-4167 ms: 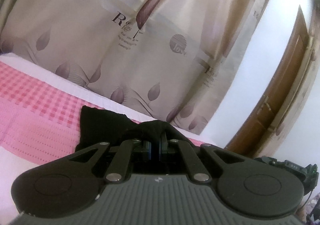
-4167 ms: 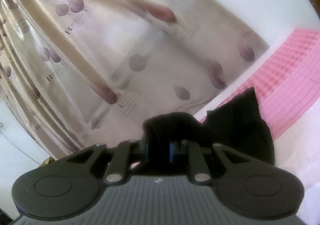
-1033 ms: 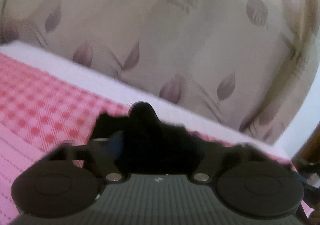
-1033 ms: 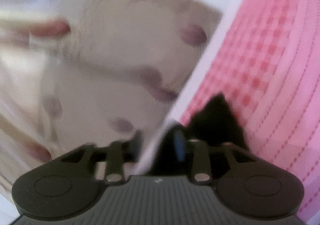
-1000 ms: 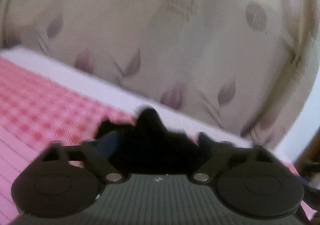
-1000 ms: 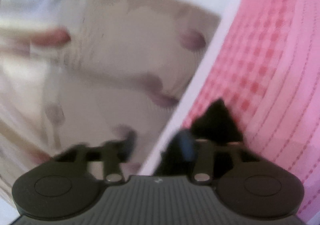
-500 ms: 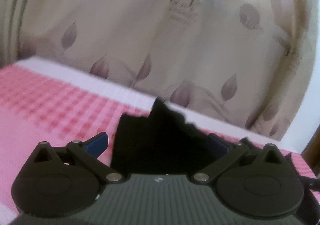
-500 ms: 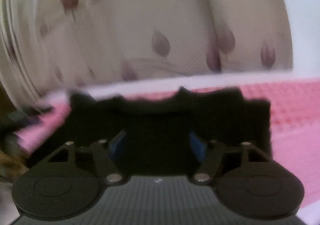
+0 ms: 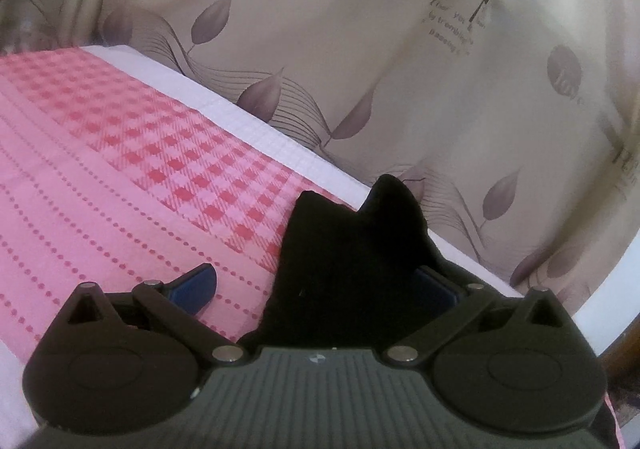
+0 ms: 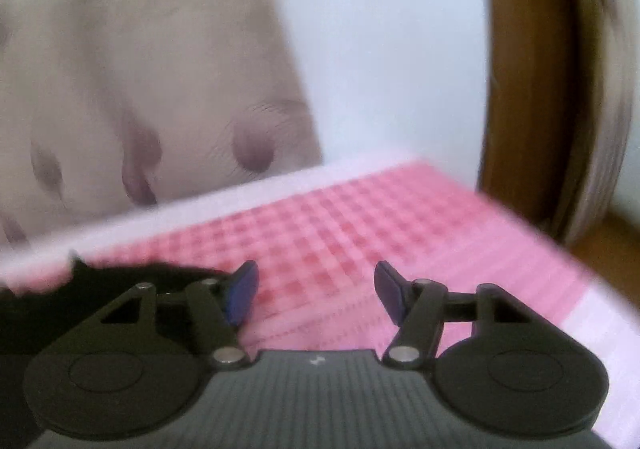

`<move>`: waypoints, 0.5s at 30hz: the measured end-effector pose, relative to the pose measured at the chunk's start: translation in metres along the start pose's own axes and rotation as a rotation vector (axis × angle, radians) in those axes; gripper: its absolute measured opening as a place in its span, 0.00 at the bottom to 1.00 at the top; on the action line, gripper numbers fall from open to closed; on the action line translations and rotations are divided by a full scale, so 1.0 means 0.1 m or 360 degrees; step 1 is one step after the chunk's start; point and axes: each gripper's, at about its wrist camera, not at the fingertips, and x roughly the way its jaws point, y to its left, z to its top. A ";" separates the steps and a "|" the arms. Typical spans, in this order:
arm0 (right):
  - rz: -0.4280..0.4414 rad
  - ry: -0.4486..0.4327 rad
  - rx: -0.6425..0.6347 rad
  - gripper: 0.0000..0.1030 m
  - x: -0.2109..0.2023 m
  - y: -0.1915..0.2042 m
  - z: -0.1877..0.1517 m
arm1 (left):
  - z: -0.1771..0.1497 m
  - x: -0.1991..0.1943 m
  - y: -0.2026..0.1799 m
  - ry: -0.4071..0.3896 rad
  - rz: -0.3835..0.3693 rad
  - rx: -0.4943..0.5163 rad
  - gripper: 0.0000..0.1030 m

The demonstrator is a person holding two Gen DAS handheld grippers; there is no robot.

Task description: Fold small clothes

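Between the left gripper's wide-apart jaws lies the black garment.

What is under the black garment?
The black garment lies on the pink bedcover, near its white far edge. The cover under it is hidden, and so is part of the left gripper's right finger.

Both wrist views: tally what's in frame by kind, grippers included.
Black garment: 1
Pink checked bedcover: 1
Leaf-print curtain: 1
Wooden door: 1
Hand-held grippers: 2, the left hand-held gripper and the right hand-held gripper
Total: 6
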 end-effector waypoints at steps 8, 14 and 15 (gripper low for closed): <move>0.0518 0.0100 0.0382 0.64 -0.20 -0.27 -0.45 | 0.12 0.02 -0.13 0.0156 -0.0146 0.0292 0.99; 0.0572 0.0110 0.0386 0.69 -0.23 -0.21 -0.67 | 0.32 0.24 -0.28 0.0230 -0.0200 0.0593 0.95; 0.0586 0.0095 0.0400 0.72 -0.25 -0.23 -0.68 | 0.35 0.31 -0.29 0.0263 -0.0216 0.0603 0.90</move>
